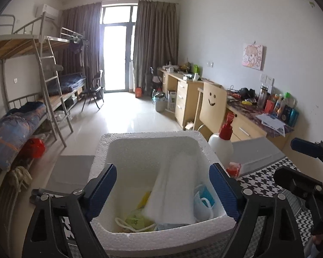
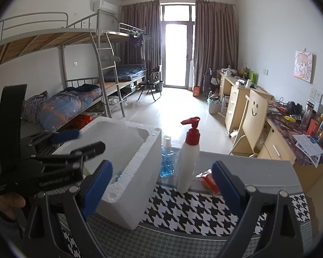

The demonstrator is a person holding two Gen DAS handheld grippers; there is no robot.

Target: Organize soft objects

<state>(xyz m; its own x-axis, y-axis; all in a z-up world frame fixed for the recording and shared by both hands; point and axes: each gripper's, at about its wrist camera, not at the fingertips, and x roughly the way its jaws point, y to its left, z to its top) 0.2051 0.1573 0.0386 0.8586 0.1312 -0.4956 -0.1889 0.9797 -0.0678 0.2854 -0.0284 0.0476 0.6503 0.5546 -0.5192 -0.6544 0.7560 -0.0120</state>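
Soft objects (image 1: 172, 189) in foam box (image 1: 161, 236), tools apart

The white open-topped polystyrene box (image 2: 127, 172) stands at the left edge of the black-and-white houndstooth cloth (image 2: 193, 212). Just right of it, the white red-capped pump bottle (image 2: 188, 157) and small blue spray bottle (image 2: 167, 161) block the far edge. The near right corner lies free.

left tongs (image 1: 162, 191): jaws spread wide, blue pads apart, nothing pressed between them, pointing forward and down
right tongs (image 2: 162, 187): jaws wide apart, gripping nothing, tilted downward
hand (image 2: 5, 204): wrapped around the left tongs' handle
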